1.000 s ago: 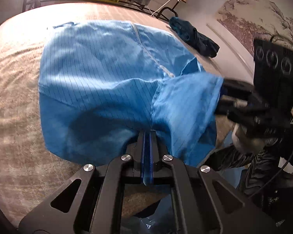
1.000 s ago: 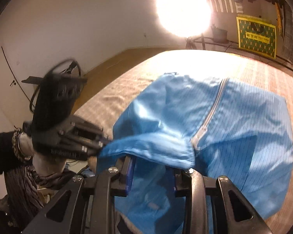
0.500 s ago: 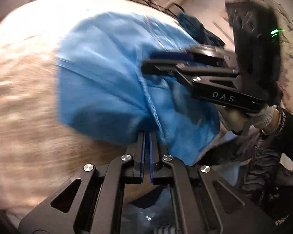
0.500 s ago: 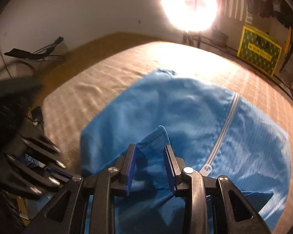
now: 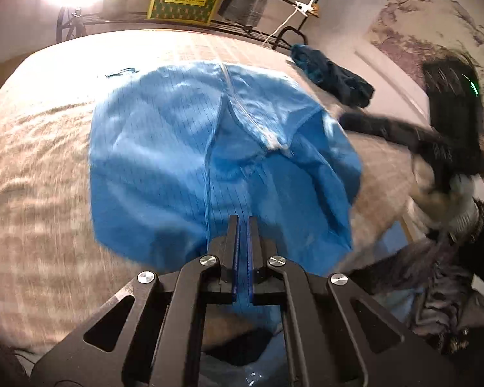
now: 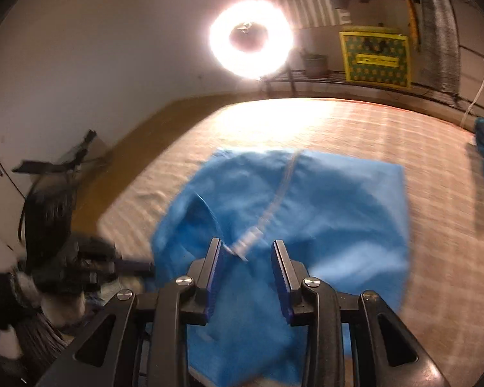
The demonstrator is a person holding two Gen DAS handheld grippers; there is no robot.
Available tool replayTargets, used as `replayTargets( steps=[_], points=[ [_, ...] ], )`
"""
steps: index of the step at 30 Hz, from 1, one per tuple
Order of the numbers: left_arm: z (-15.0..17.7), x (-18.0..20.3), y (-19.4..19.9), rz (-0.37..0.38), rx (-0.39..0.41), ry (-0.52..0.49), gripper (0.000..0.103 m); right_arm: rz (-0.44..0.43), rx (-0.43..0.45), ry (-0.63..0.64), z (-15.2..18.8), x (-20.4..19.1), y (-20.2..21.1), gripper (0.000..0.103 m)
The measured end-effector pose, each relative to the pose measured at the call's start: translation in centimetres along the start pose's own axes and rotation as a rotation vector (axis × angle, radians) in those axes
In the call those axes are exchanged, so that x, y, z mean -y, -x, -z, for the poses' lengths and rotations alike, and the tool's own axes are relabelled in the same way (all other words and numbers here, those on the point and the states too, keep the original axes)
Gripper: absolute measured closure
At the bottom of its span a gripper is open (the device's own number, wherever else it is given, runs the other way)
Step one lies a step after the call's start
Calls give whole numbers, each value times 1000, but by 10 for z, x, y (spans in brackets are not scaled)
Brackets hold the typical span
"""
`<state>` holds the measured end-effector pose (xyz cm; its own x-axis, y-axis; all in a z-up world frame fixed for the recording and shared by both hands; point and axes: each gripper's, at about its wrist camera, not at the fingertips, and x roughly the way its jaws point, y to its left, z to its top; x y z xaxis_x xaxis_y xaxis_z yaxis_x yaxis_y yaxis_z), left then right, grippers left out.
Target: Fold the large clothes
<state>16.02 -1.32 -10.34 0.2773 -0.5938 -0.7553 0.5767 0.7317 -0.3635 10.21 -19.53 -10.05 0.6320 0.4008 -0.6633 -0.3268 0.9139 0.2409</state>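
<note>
Blue garment (image 5: 184, 161) (a zip-front work coat, by the look of it) lies on the bed (image 5: 35, 167), partly folded, its zipper (image 5: 251, 122) running up the middle toward the far edge. Left gripper (image 5: 243, 225): jaws pressed together at the near hem, blue cloth apparently pinched between the pads; the hold seems meant to anchor or carry this edge while the other side is arranged. Right gripper (image 6: 247, 248): jaws spread apart, hanging just over the lower end of the zipper (image 6: 274, 206), with nothing clamped between them; in the left view it appears as a blurred dark shape off the garment's right side. A flap of cloth (image 6: 200, 213) stands raised near the right gripper's left finger, so the layers are not yet flat. Judgement: the fold is at a middle stage, one side brought in; the open gripper is probably free to take a new grasp. A dark teal cloth (image 5: 332, 77) sits apart by the wall, clear of the work. A ring light (image 6: 250, 40) beyond the bed lights the far end strongly.
</note>
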Motion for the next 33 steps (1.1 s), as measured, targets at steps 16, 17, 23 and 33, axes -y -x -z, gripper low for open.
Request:
replayTargets(
  steps=[16, 17, 23, 33],
  points=[
    [-30, -47, -26, -34, -5, 98, 91, -22, -125, 9, 11, 39, -24, 70],
    [-30, -52, -16, -49, 15, 98, 91, -19, -100, -6, 10, 43, -13, 68],
    [-12, -103, 7, -61, 48, 247, 91, 92, 8, -188, 32, 88, 30, 33],
    [4, -127, -7, -145, -24, 265, 91, -59, -116, -431, 50, 126, -17, 89]
  ],
)
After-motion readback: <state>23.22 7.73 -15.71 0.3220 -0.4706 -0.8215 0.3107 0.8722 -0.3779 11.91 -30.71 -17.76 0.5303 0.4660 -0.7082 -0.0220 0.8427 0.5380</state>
